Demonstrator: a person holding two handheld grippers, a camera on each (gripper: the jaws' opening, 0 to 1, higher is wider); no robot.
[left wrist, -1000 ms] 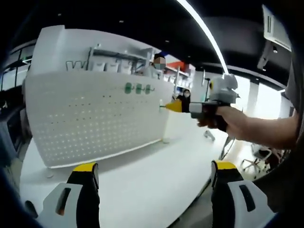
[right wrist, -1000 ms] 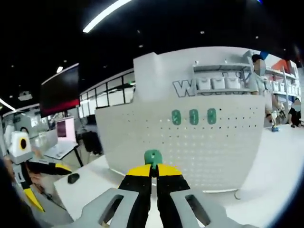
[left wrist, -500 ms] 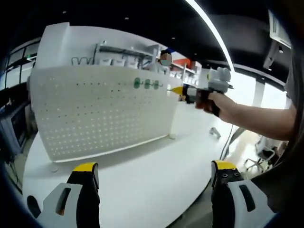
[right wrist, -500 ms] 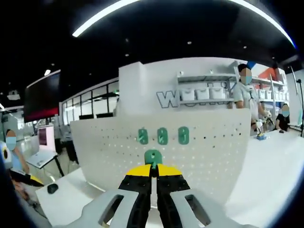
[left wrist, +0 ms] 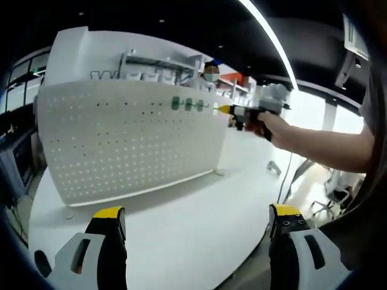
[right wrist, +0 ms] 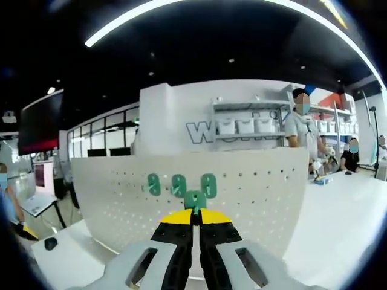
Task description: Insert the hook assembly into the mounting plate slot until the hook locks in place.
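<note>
A white perforated mounting plate (left wrist: 127,142) (right wrist: 254,193) stands upright on a white table. Three green hooks (left wrist: 187,104) (right wrist: 178,184) hang in a row near its top. My right gripper (right wrist: 195,212) is shut on a green hook assembly (right wrist: 195,199), held close in front of the plate, just below the rightmost hung hook. In the left gripper view that right gripper (left wrist: 225,110), held in a person's hand, points its yellow tips at the plate's upper right part. My left gripper (left wrist: 192,217) stands open, low and back from the plate, with nothing between its fingers.
The white table (left wrist: 175,223) spreads in front of the plate. Behind the plate is a white wall with shelves of bins (right wrist: 248,124). People (right wrist: 302,130) stand at the back right by another table. A black mouse (right wrist: 51,243) lies at the left.
The right gripper with the green hook assembly has moved nearer to the plate, toward the hung hooks. The left gripper has stayed open and nearly still.
</note>
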